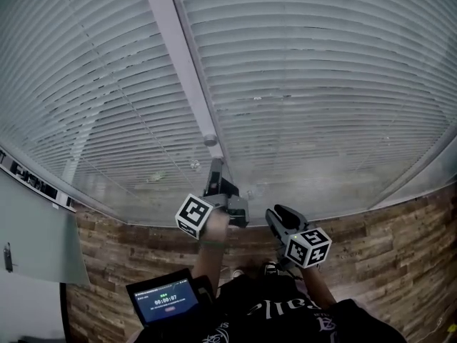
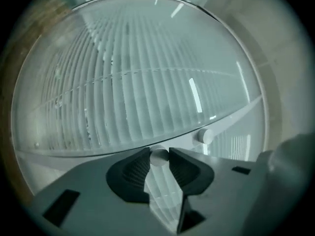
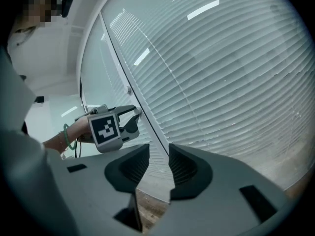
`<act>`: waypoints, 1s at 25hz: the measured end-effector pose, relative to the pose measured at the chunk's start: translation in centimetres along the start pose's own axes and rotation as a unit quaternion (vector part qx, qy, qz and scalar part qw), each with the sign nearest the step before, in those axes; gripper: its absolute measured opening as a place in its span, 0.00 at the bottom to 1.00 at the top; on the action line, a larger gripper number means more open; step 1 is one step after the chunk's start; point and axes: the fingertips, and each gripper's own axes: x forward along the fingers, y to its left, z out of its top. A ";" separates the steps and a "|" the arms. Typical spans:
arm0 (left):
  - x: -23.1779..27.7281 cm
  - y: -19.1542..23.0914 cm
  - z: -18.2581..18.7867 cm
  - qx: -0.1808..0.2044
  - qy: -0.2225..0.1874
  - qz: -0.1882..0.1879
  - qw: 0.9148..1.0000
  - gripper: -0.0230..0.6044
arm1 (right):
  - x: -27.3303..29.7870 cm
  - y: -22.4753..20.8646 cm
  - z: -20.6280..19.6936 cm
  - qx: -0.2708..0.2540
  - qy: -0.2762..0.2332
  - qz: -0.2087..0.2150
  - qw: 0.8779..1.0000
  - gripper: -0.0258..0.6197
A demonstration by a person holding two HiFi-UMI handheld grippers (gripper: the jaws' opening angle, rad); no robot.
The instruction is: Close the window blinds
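1. Window blinds: pale horizontal slats in two panels. They fill the far side of the scene and run down to the floor; one panel lies left and one right of a dividing post.
2. Wood-plank floor: brown boards along the near foot of the blinds.
3. White post: upright window member between the two blind panels.
4. Pale panel: flat, at the far left edge of the head view.
5. Person: dark printed top, standing near and facing the blinds, one gripper in each hand.
6. Small screen: lit blue display with a timer, near left, below the left forearm.
7. Left hand-held gripper: raised to the foot of the post, marker cube at its rear. Its jaw tips are closed onto a white knob, one tip on each side.
8. Right hand-held gripper: held lower, right of the left one and apart from the blinds. Its jaws stand a narrow gap apart with nothing between them.
9. White knob: small, round, at the blinds beside the post, pinched in the left jaws.
10. Second knob: same kind, on the post just right of the first, untouched.
11. Green bracelet: on the left wrist.
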 end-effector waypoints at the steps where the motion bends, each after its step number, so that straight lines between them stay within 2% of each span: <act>1: 0.1 -0.1 0.0 0.023 0.006 -0.001 1.000 0.23 | -0.1 -0.1 0.0 0.000 0.002 0.001 1.000 0.25; 3: 0.1 -0.3 -0.1 0.075 0.016 -0.003 0.997 0.23 | -0.4 -0.1 -0.1 0.001 0.006 0.006 1.000 0.25; 7: -1.1 -1.0 -0.2 0.108 0.027 -0.026 0.993 0.24 | -0.7 0.5 -0.7 -0.001 0.018 0.028 0.999 0.25; 9: -2.6 -0.7 -1.2 0.160 0.050 -0.032 0.985 0.24 | -0.7 0.6 -1.0 -0.003 0.020 0.037 0.999 0.25; 10: -3.7 -0.3 -1.7 0.196 0.060 -0.029 0.978 0.21 | -0.8 0.7 -1.3 -0.002 0.020 0.041 0.999 0.25; 12: -6.6 0.8 -2.5 0.266 0.081 -0.014 0.961 0.08 | -0.8 1.1 -2.1 0.005 0.024 0.049 0.998 0.25; 14: -9.5 2.3 -3.6 0.322 0.116 0.004 0.939 0.05 | -0.6 1.7 -2.9 0.009 0.030 0.055 0.998 0.25; 15: -10.9 2.9 -4.3 0.354 0.140 0.012 0.925 0.04 | -0.6 2.1 -3.2 0.008 0.033 0.058 0.998 0.25; 16: -12.1 3.3 -5.0 0.390 0.165 0.015 0.906 0.04 | -0.8 2.5 -3.4 0.006 0.033 0.059 0.998 0.25; 19: -15.1 3.2 -6.3 0.493 0.232 0.005 0.839 0.04 | -1.4 4.6 -3.3 -0.003 0.021 0.059 0.998 0.25; 20: -15.9 3.1 -6.2 0.512 0.246 -0.001 0.823 0.04 | -1.4 5.4 -3.1 -0.005 0.015 0.056 0.998 0.25; 21: -16.8 3.1 -6.1 0.521 0.256 -0.006 0.814 0.04 | -1.4 6.3 -3.2 -0.007 0.010 0.053 0.999 0.25; 22: -17.7 3.1 -6.0 0.523 0.262 -0.011 0.811 0.04 | -1.5 7.1 -3.5 -0.008 0.004 0.048 0.999 0.25; 25: -21.4 3.5 -5.0 0.514 0.276 -0.033 0.812 0.04 | -1.7 10.3 -5.3 -0.006 -0.017 0.034 0.999 0.25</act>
